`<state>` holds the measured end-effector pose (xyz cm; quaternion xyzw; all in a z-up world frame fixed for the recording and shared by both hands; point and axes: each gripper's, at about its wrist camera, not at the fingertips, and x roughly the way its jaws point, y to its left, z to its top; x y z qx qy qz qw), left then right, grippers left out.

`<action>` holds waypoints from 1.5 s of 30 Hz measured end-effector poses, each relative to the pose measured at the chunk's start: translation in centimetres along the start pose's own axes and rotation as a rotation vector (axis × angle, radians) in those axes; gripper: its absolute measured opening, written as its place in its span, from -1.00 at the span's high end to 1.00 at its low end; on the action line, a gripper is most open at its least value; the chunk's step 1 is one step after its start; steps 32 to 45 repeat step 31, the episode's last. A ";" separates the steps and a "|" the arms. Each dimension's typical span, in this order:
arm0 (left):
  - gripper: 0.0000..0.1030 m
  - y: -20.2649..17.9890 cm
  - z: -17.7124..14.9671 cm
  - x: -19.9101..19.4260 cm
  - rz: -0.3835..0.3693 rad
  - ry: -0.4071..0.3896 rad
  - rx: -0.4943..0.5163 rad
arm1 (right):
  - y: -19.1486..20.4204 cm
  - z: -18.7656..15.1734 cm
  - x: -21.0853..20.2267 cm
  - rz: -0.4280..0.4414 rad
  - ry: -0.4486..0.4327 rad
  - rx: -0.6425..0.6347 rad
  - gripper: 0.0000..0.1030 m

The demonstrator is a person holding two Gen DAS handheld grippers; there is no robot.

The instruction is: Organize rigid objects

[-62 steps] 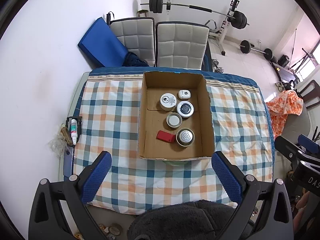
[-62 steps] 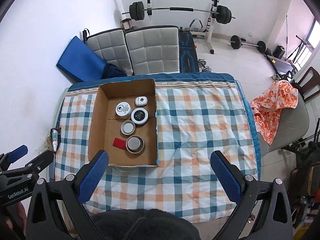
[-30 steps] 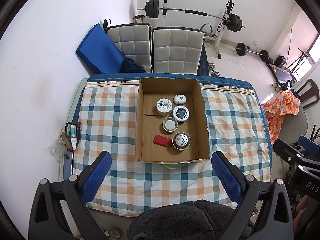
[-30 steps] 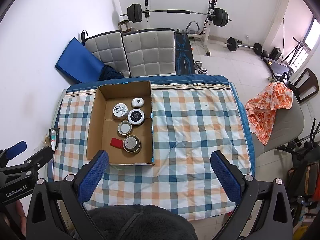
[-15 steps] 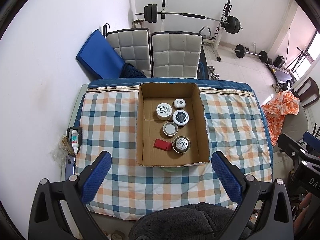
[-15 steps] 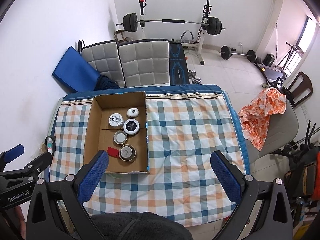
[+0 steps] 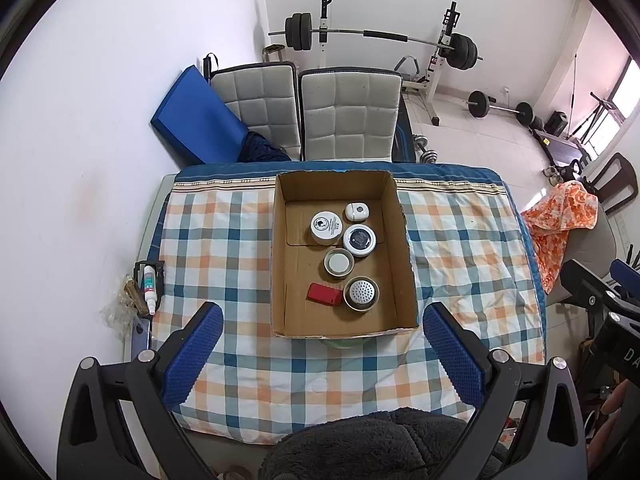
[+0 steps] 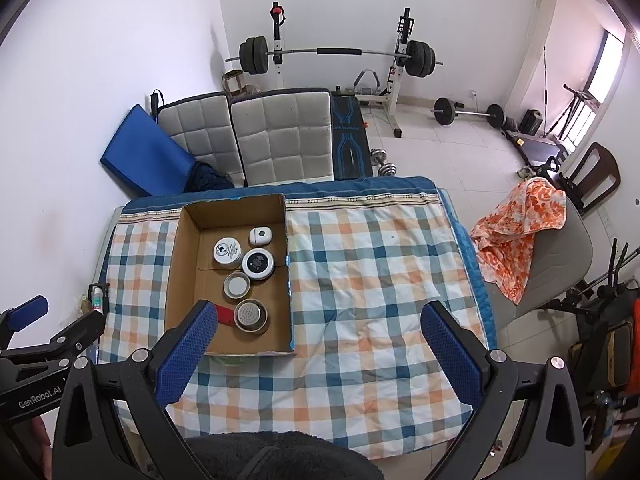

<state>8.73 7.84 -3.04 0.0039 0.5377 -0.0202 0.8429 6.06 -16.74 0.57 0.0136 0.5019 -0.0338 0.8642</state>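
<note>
Rising higher over the checked-cloth table (image 7: 224, 248), both tongs are pulling back: left tongs (image 7: 318, 340) and right tongs (image 8: 318, 338) spread wide, holding nothing. Beyond them, the open brown cardboard box (image 7: 280, 264) holds the round tins and small red case (image 7: 324, 294); sorting looks finished.

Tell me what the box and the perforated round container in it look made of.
Box: corrugated cardboard, matte brown, with raw, slightly ragged edges and fold creases. Perforated round container: probably metal, with a shiny silver rim and a hole-dotted top; silvered plastic is possible.
</note>
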 end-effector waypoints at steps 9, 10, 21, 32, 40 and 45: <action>-0.99 -0.2 0.2 -0.2 -0.002 -0.004 0.004 | 0.0 -0.1 -0.1 -0.007 -0.006 0.004 -1.00; -0.99 -0.2 0.2 -0.2 -0.003 -0.002 0.004 | 0.1 -0.1 -0.1 -0.005 -0.003 0.007 -1.00; -0.99 -0.3 0.1 -0.5 -0.002 -0.010 0.014 | 0.3 0.1 -0.5 -0.013 -0.016 0.014 -1.00; -0.99 0.3 -0.1 -0.7 0.003 -0.017 0.007 | 0.5 0.2 -0.3 -0.020 -0.012 0.023 -1.00; -0.99 0.3 -0.1 -0.7 0.003 -0.017 0.007 | 0.5 0.2 -0.3 -0.020 -0.012 0.023 -1.00; -0.99 0.3 -0.1 -0.7 0.003 -0.017 0.007 | 0.5 0.2 -0.3 -0.020 -0.012 0.023 -1.00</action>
